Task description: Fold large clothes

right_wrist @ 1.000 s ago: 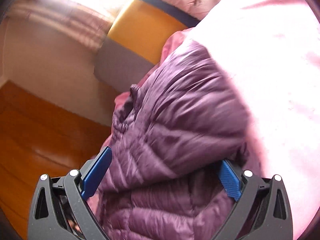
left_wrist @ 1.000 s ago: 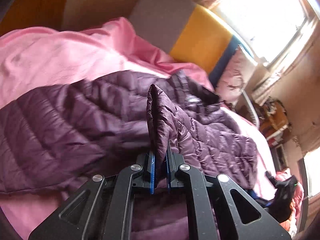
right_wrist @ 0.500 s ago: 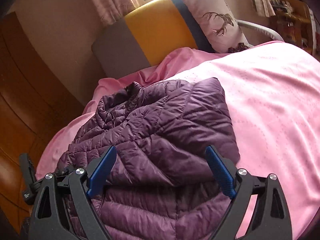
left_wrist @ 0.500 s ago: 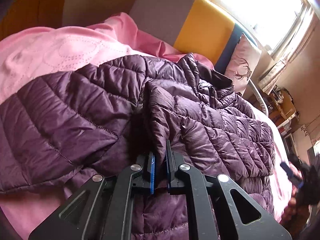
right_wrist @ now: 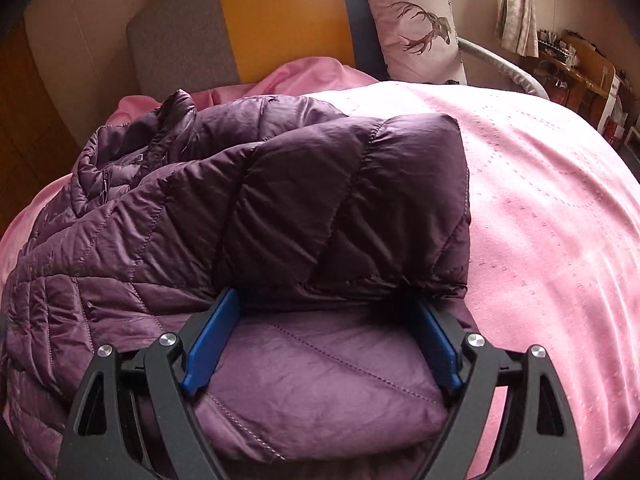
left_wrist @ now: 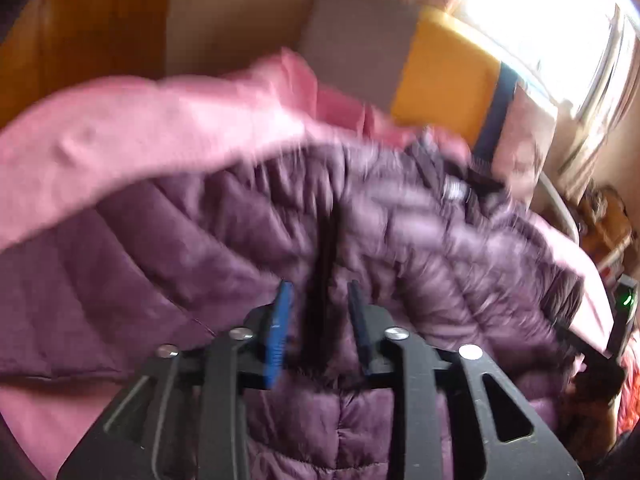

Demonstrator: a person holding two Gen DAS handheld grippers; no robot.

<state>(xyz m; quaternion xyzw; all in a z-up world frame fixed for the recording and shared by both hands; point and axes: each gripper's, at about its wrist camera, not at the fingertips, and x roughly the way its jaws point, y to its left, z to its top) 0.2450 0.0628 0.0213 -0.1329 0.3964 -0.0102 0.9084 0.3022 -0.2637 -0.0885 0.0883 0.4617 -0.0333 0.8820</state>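
Both sleeves lie folded across the jacket (right_wrist: 168, 240) near the bed's (right_wrist: 552, 208) head. Left claw (left_wrist: 320, 320) gapes narrowly, empty; right claw (right_wrist: 324, 344) spreads wide, holding nothing.

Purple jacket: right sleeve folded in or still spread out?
Folded in. In the right wrist view the sleeve lies doubled across the purple jacket body, its cuff edge at the right tongs, which stand open around it.
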